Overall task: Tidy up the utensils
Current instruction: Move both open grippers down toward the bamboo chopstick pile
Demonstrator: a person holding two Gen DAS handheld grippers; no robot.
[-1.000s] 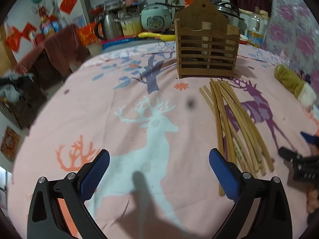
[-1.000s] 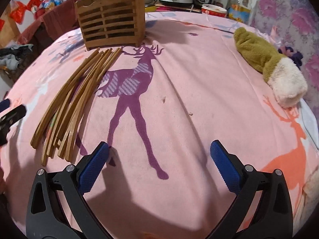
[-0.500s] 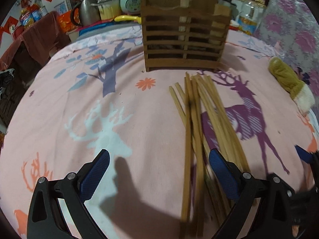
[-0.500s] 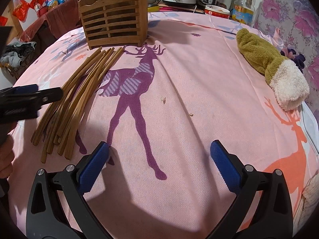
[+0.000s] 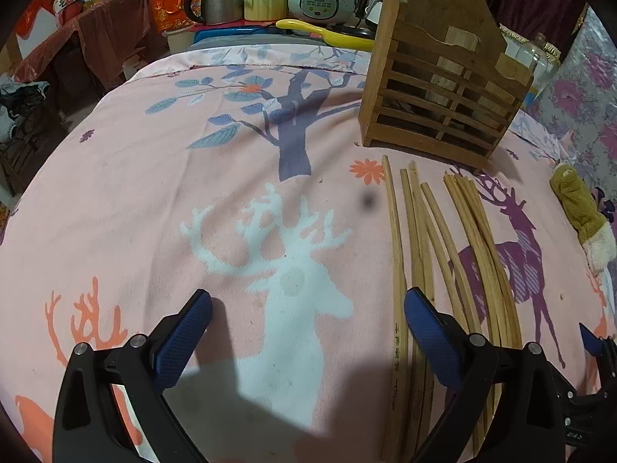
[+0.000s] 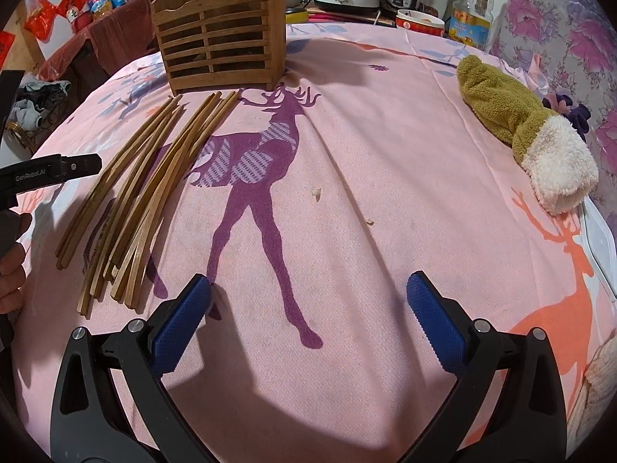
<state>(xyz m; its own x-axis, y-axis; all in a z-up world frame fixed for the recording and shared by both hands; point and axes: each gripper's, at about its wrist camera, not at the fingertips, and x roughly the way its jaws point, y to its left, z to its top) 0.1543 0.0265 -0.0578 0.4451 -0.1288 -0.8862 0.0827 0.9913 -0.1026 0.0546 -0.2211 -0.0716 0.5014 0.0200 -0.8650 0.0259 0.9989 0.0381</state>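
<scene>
Pink deer-print tablecloth (image 5: 115, 193), cluttered counter (image 5: 270, 19)

We see warm indoor light from above and behind, casting soft dark shadows onto the near tablecloth (image 6: 347, 154); fisheye bending curves the dark-vignetted edges; focus stays sharp.

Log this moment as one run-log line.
left gripper open, empty | right gripper open, empty | chopsticks loose on tablecloth | wooden holder upright beyond them

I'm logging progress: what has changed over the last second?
The left gripper swung right toward the chopsticks, then partly back; its right finger now overlaps them. Nothing was grasped. Both grippers stayed open; the right gripper, chopsticks and wooden holder stayed put.
</scene>
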